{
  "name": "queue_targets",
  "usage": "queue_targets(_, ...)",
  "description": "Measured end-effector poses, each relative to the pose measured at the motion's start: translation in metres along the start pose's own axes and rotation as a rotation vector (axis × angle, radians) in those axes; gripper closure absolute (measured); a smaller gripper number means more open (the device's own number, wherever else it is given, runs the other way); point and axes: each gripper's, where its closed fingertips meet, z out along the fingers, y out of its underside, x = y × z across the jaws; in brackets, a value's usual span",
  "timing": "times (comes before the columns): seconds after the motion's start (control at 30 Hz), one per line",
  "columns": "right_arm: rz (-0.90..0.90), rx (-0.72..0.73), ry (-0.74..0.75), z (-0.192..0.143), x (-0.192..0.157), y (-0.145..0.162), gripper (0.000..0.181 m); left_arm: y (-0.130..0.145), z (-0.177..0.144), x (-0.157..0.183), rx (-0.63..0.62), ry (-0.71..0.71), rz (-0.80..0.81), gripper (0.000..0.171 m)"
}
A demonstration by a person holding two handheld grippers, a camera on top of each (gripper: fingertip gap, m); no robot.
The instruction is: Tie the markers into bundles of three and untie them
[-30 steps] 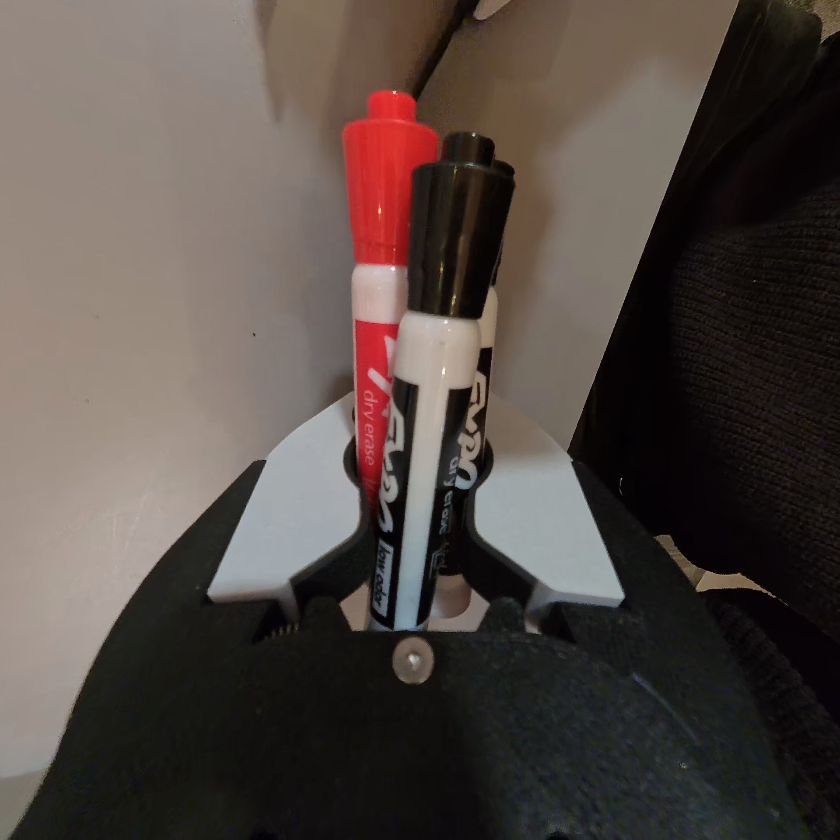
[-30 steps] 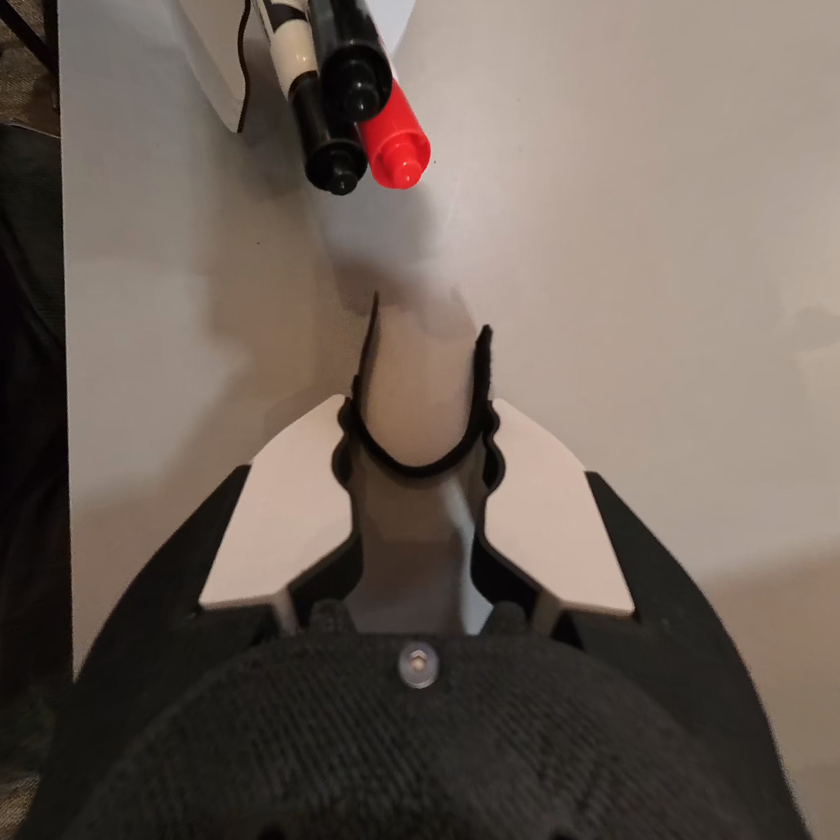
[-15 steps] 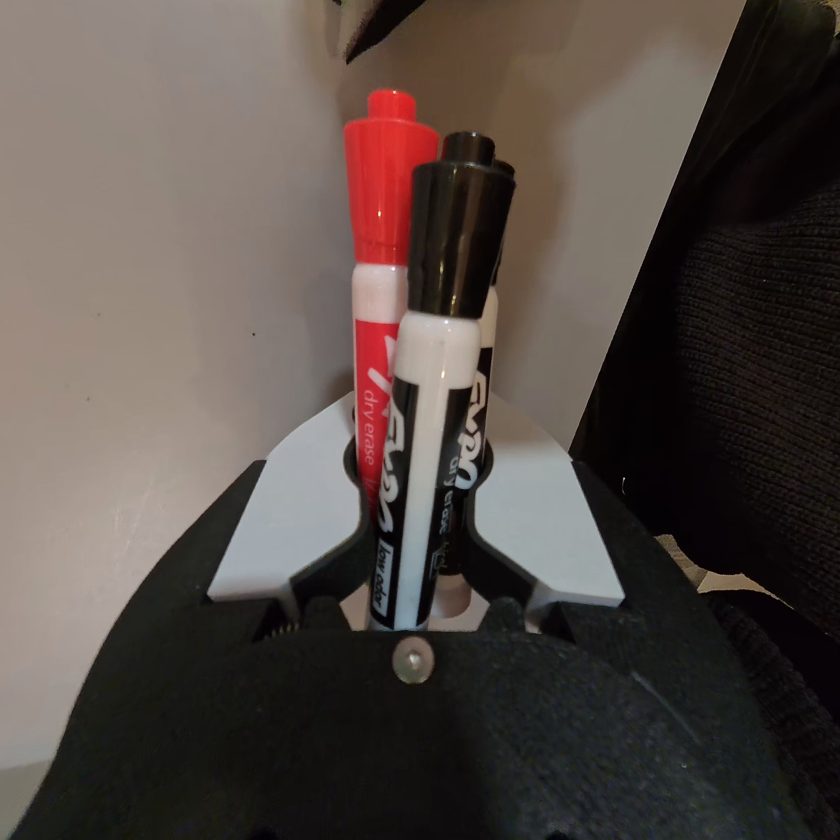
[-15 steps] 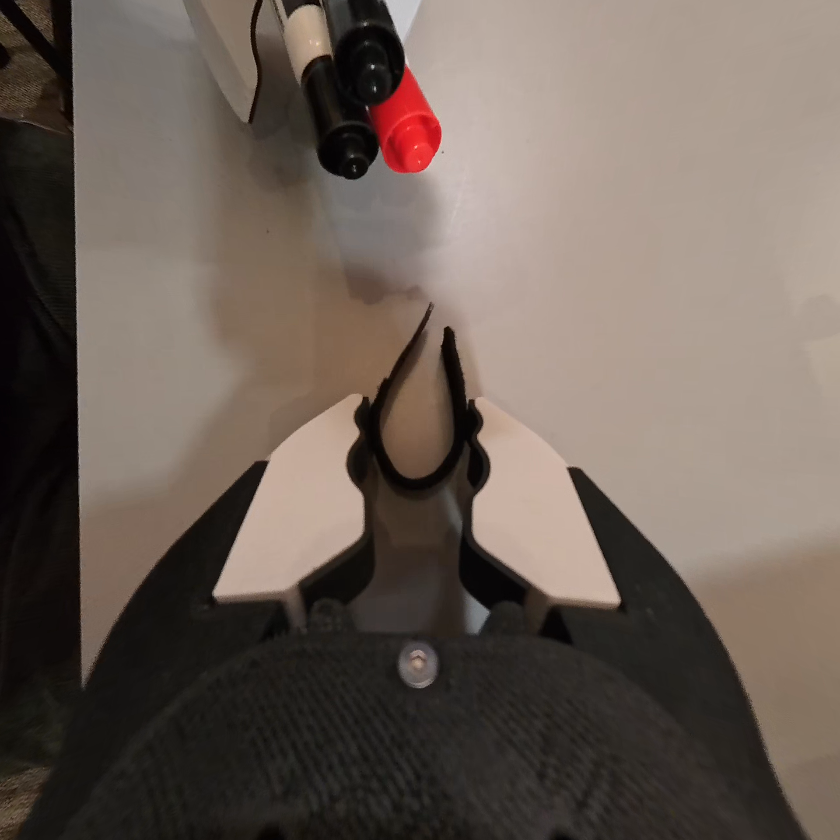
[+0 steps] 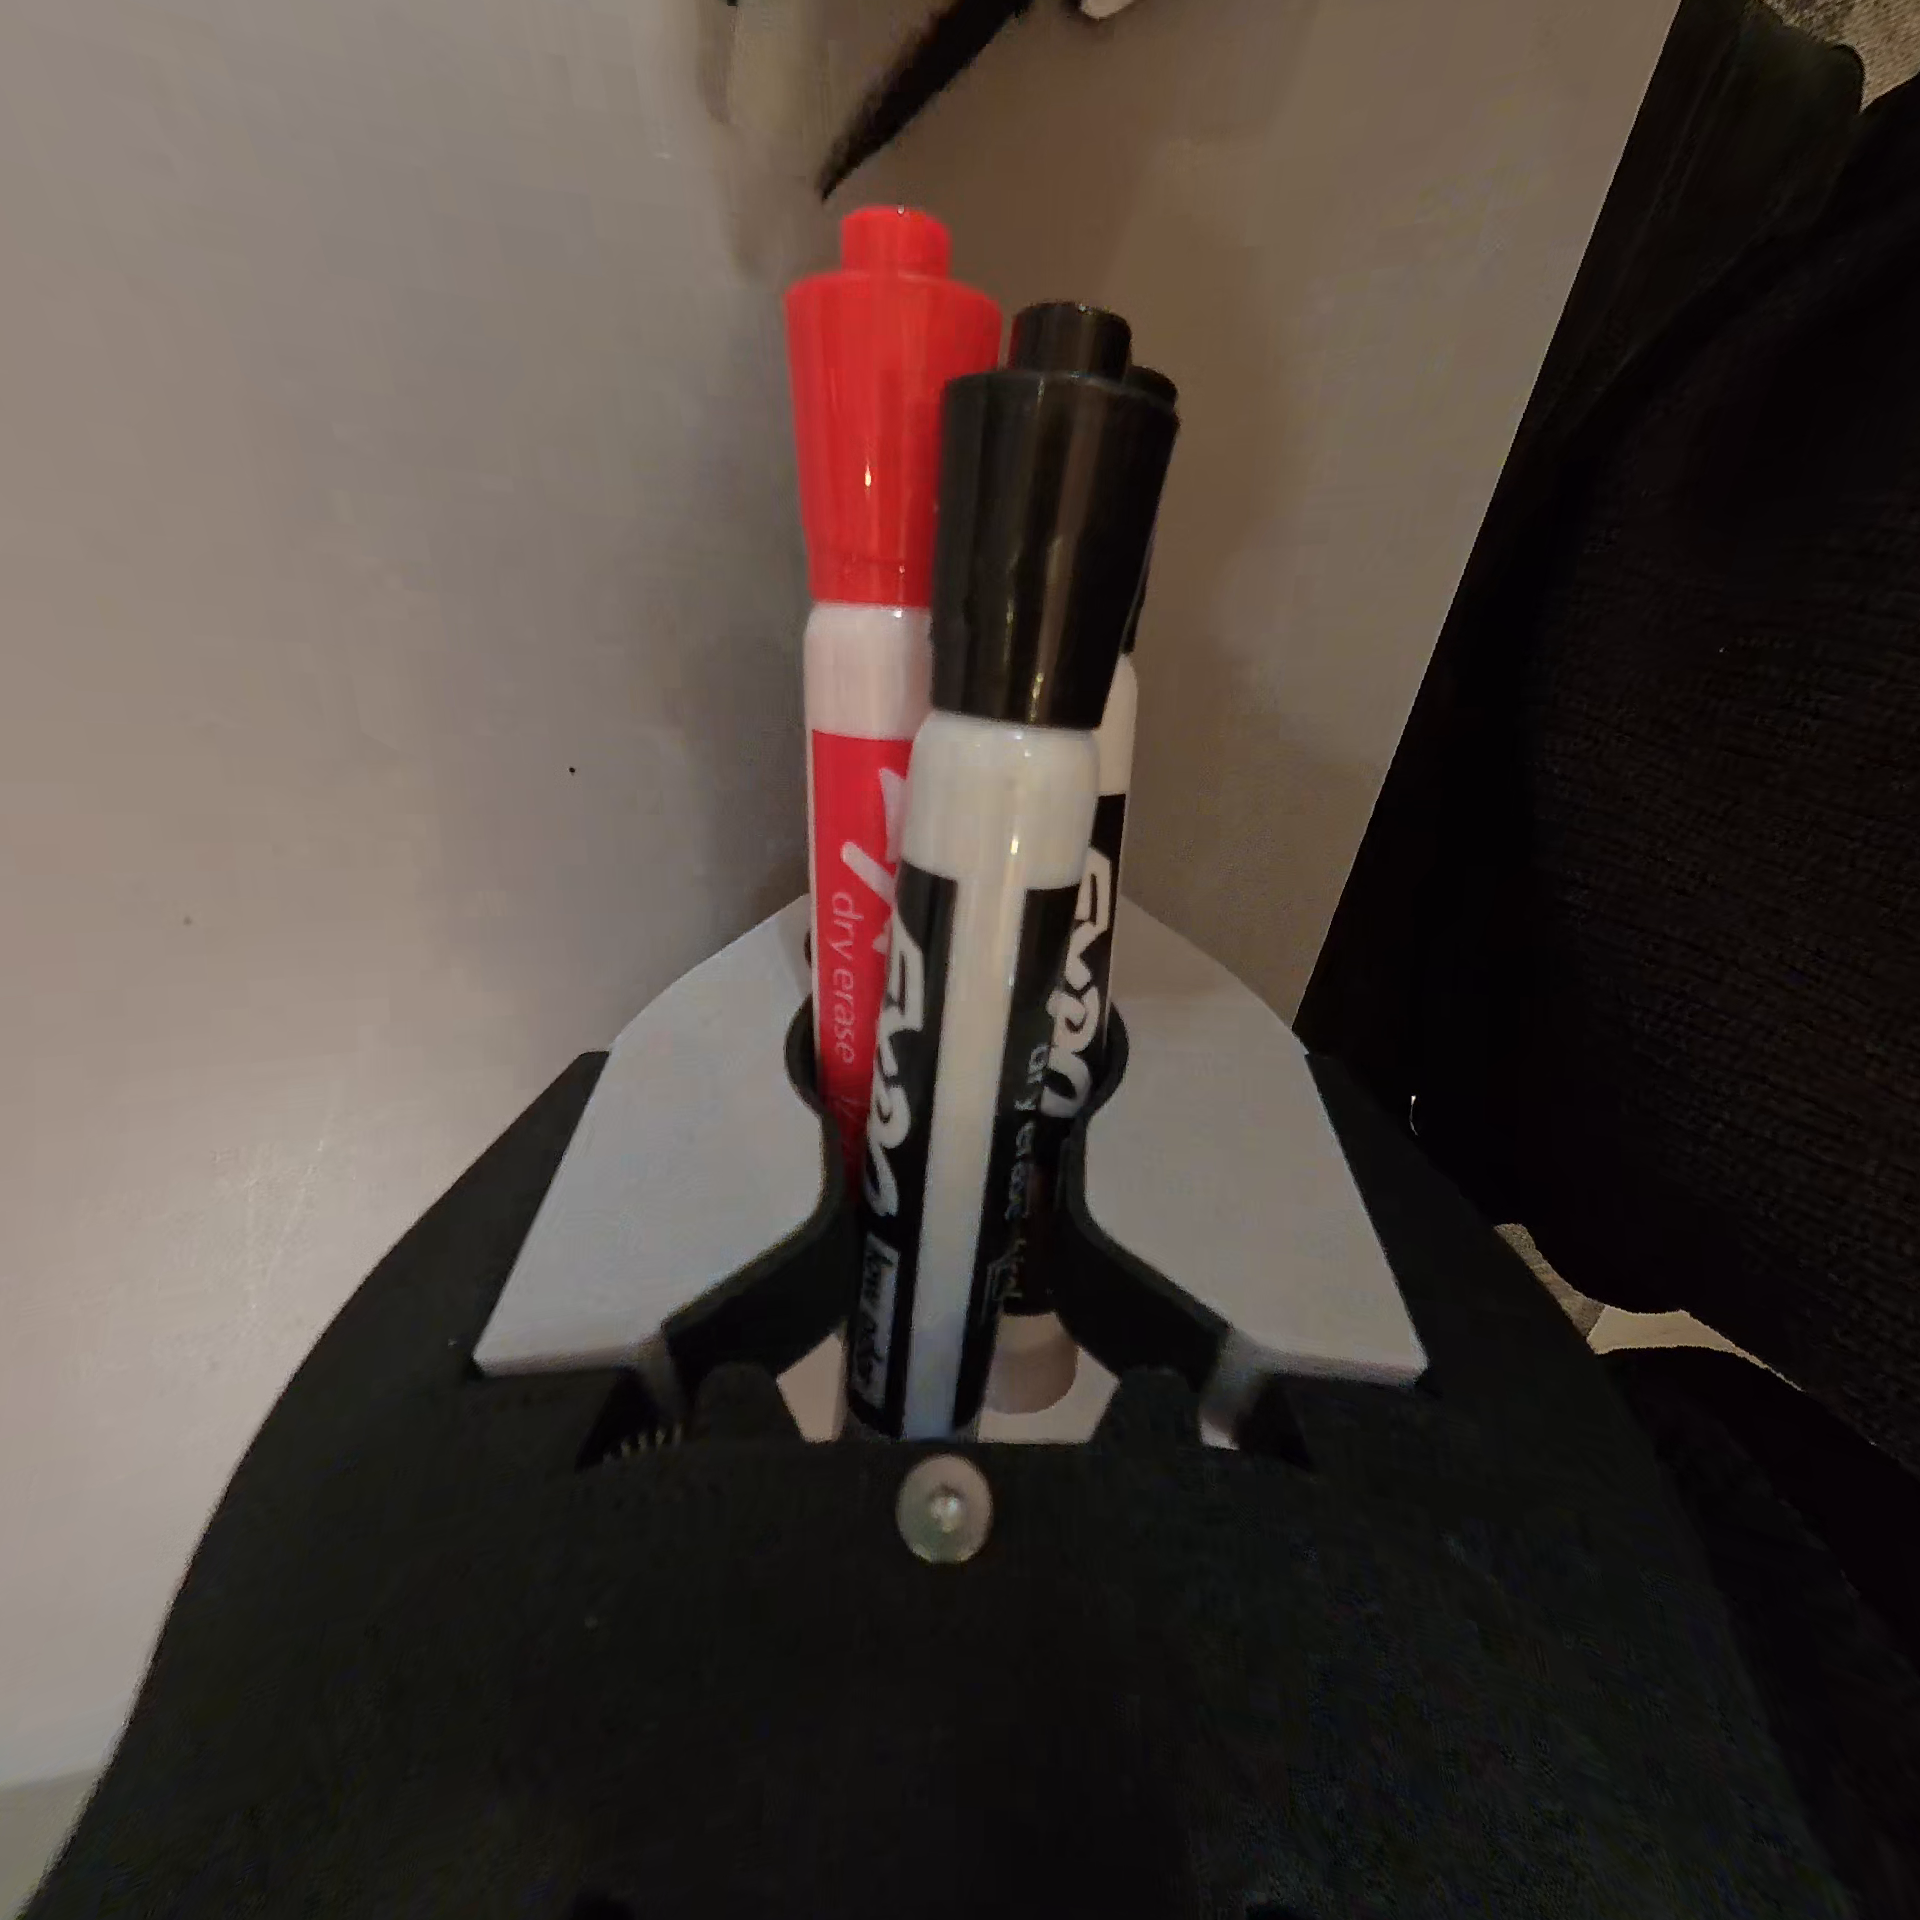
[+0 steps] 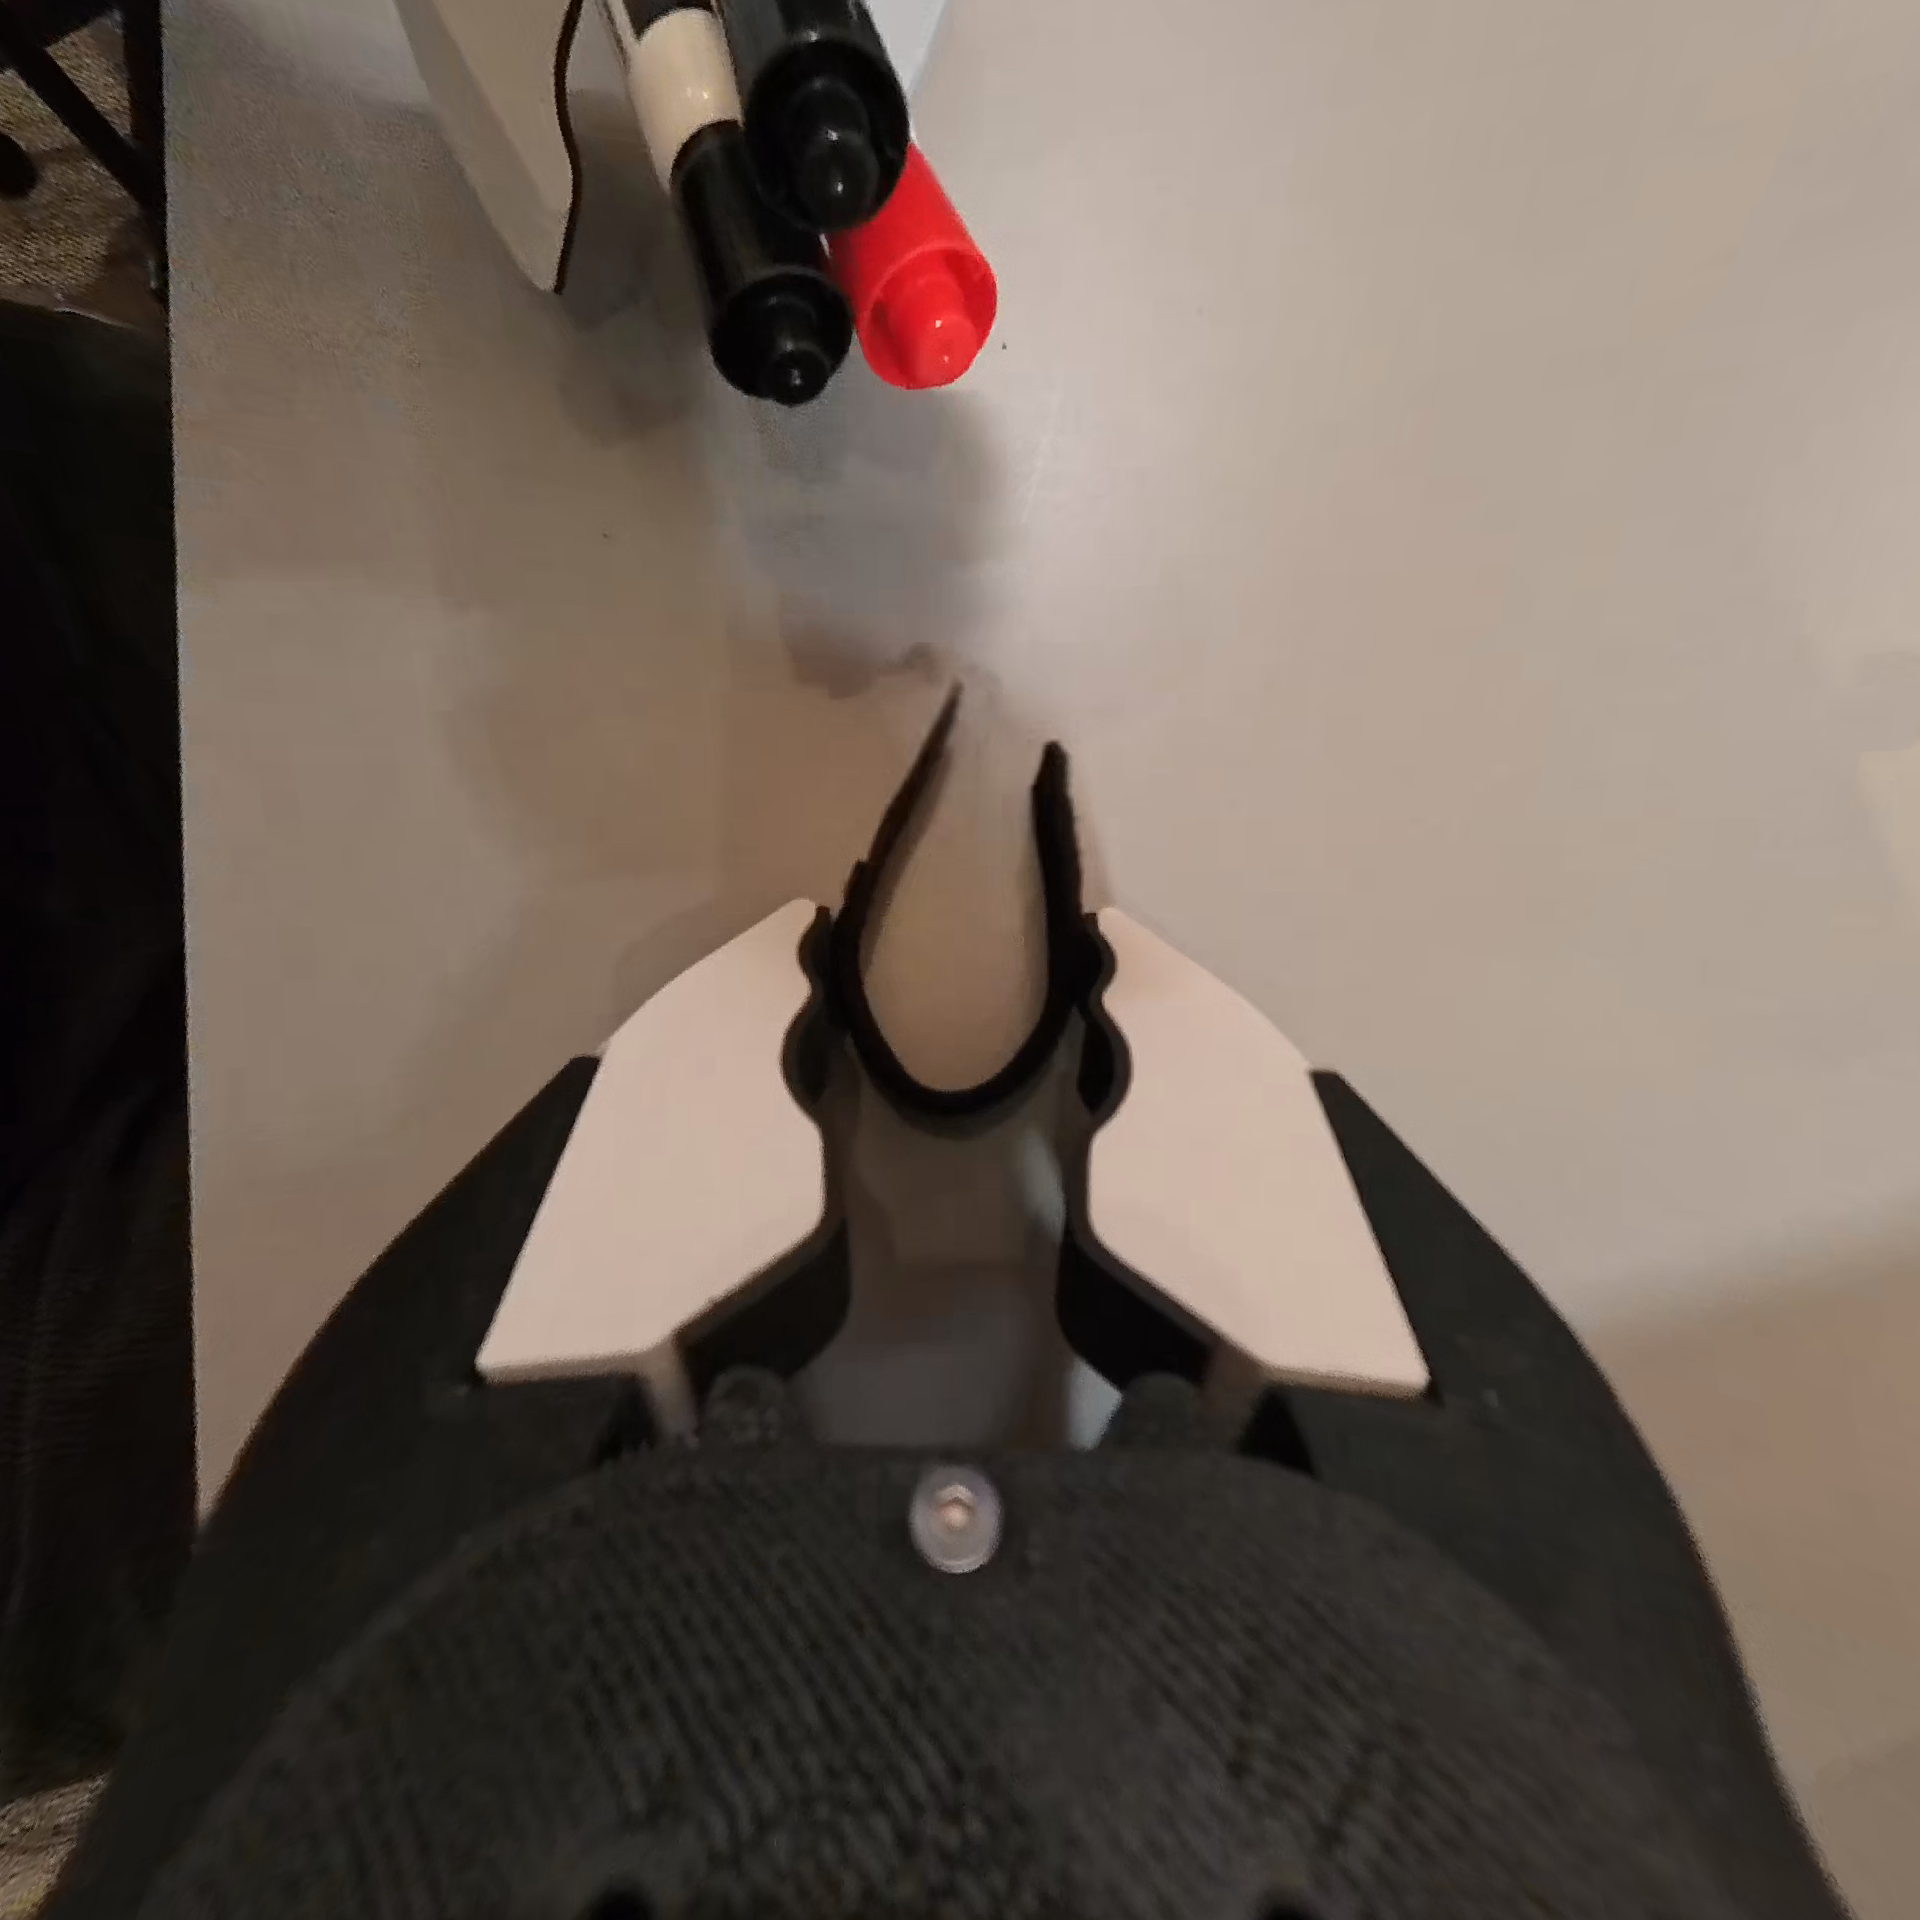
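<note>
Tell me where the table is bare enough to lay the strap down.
Bare white table lies right of the red marker and ahead of the right tool holding the black strap. It is crowded at the upper left, where the left tool clamps the three markers.

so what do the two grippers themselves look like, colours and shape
Both look alike. The left gripper has two flat, pale grey-white fingers shaped like wedges, with black scalloped inner edges, on a wide black textured body with a silver screw at its centre. The right gripper has the same whitish fingers, black edging, dark woven-looking body and screw. No cables or sleeves show.
</note>
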Motion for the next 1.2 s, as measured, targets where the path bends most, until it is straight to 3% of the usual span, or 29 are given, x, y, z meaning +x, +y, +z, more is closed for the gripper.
queue_targets(0.9,0.035,-0.112,0.029,0.004,-0.003,-0.01,0.092,0.0,0.0,0.0,-0.003,-0.005,0.0,0.128)
queue_targets(1.0,0.021,-0.126,0.038,0.007,-0.004,-0.006,0.096,0.0,0.0,0.0,-0.007,-0.007,0.0,0.128)
queue_targets(1.2,0.0,-0.055,0.046,0.004,-0.004,-0.011,0.124,0.001,0.0,0.001,-0.007,-0.003,0.001,0.128)
